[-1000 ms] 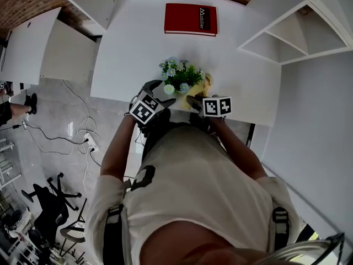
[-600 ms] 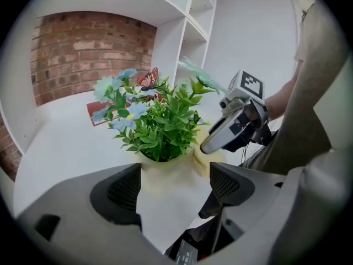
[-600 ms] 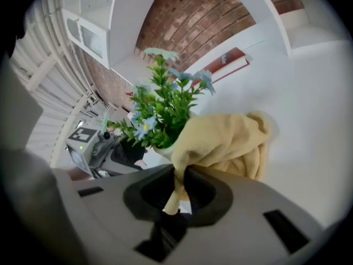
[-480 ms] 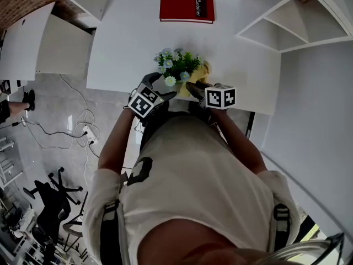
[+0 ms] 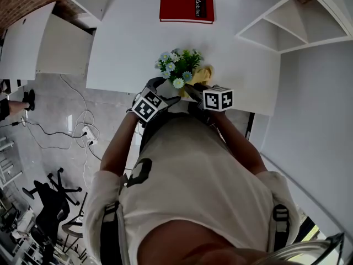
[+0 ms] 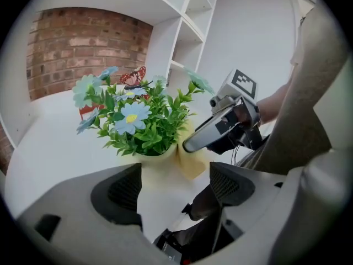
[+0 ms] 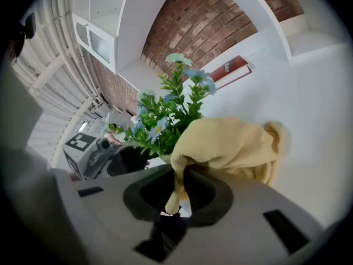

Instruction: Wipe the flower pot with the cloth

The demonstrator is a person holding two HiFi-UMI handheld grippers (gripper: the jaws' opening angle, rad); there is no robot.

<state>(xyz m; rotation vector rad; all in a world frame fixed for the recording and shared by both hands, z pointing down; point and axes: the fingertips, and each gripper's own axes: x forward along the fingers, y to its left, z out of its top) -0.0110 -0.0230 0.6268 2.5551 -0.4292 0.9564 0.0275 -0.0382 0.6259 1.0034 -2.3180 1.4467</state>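
Observation:
The flower pot (image 6: 157, 165), pale with blue and white flowers (image 5: 179, 65), stands at the near edge of the white table (image 5: 121, 48). My left gripper (image 6: 174, 187) is shut on it, one jaw on each side of its body. In the head view the left gripper (image 5: 161, 91) sits just left of the right gripper (image 5: 194, 90). My right gripper (image 7: 175, 195) is shut on a yellow cloth (image 7: 231, 145), which is bunched against the pot's right side. From the left gripper view, the cloth (image 6: 192, 162) hangs beside the pot under the right gripper (image 6: 190, 143).
A red book (image 5: 186, 7) lies at the far side of the table. White shelving (image 5: 287, 32) stands at the right, and a white cabinet (image 5: 49, 48) at the left. Cables (image 5: 83, 131) and an office chair (image 5: 52, 203) are on the floor to the left.
The left gripper has shifted a little to the right with the pot, and the flowers have turned slightly. The right gripper keeps the cloth at the pot's side.

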